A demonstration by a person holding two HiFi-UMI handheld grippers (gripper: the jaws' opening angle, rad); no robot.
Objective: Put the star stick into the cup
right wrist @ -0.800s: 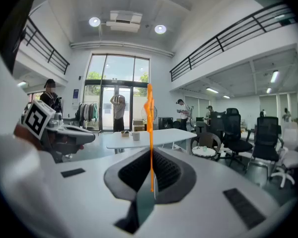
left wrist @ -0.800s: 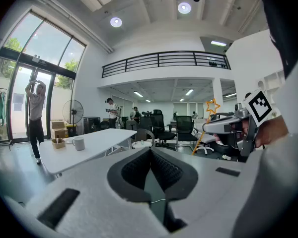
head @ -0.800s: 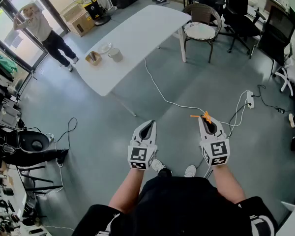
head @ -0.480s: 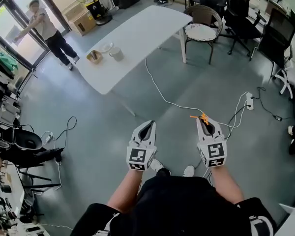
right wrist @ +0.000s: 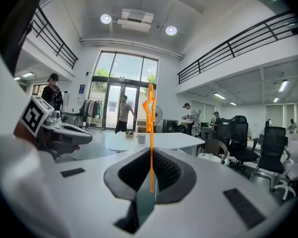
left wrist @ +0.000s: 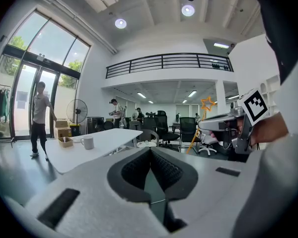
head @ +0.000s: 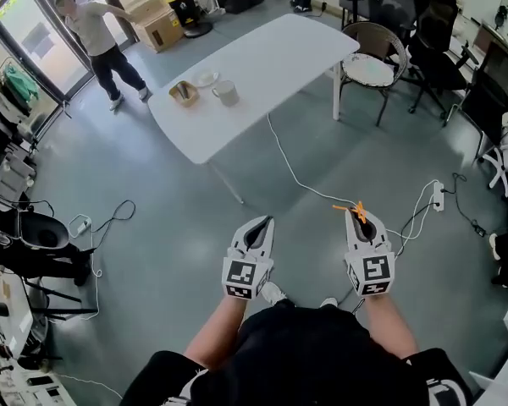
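My right gripper (head: 358, 220) is shut on the thin orange star stick (head: 353, 211), held in the air above the grey floor. In the right gripper view the star stick (right wrist: 150, 133) stands upright between the pads, star end up. Far ahead, a white cup (head: 226, 92) sits on the white table (head: 271, 57); the cup (right wrist: 141, 138) also shows beyond the stick. My left gripper (head: 254, 232) is shut and holds nothing, level with the right one. From the left gripper view I see the cup (left wrist: 87, 143), the star stick (left wrist: 203, 114) and my right gripper (left wrist: 223, 125).
A small box (head: 184, 93) and a plate (head: 206, 79) lie beside the cup. A person (head: 102, 36) stands by the glass doors. Chairs (head: 368, 66) stand right of the table. A white cable (head: 296, 172) and a power strip (head: 438, 195) lie on the floor.
The table and cup have slid lower and nearer in the head view. The person by the doors has shifted. Both grippers keep their pose, the stick still held.
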